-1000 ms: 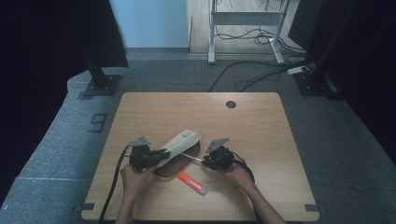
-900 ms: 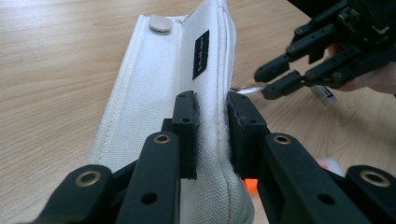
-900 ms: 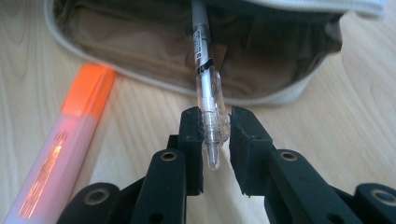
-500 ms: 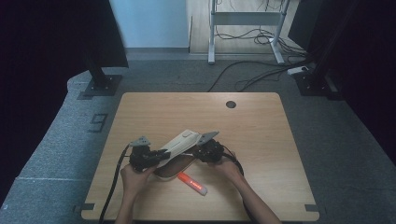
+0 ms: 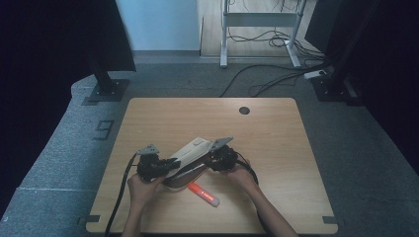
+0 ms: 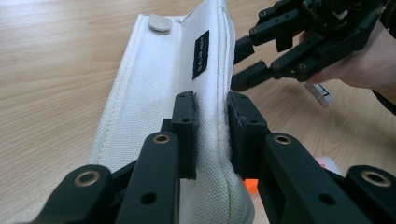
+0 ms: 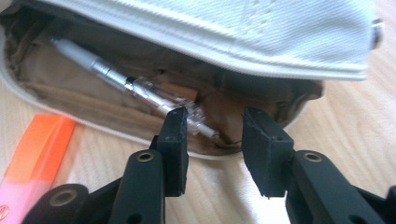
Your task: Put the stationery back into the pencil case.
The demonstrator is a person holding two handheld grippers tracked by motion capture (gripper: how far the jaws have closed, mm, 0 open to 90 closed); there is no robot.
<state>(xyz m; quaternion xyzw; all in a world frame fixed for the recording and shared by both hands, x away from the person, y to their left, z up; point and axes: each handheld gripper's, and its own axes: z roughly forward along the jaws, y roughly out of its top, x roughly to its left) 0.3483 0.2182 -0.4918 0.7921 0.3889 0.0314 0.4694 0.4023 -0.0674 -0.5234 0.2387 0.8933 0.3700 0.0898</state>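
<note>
Left tongs (image 6: 211, 135) pinch the white pencil case (image 6: 163, 93) flap, holding it open on the tabletop (image 5: 276, 138). Right tongs (image 7: 212, 140) open at its mouth; close squarely on the pen (image 7: 135, 84), avoid lining.

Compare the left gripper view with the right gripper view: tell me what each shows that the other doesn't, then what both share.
Left gripper view alone: the left gripper shut on the case's flap, a black label, a snap button, and the right gripper.

Right gripper view alone: the case's brown inside with a pen lying in it.

Both: the white case, the orange marker and the wooden table.
</note>
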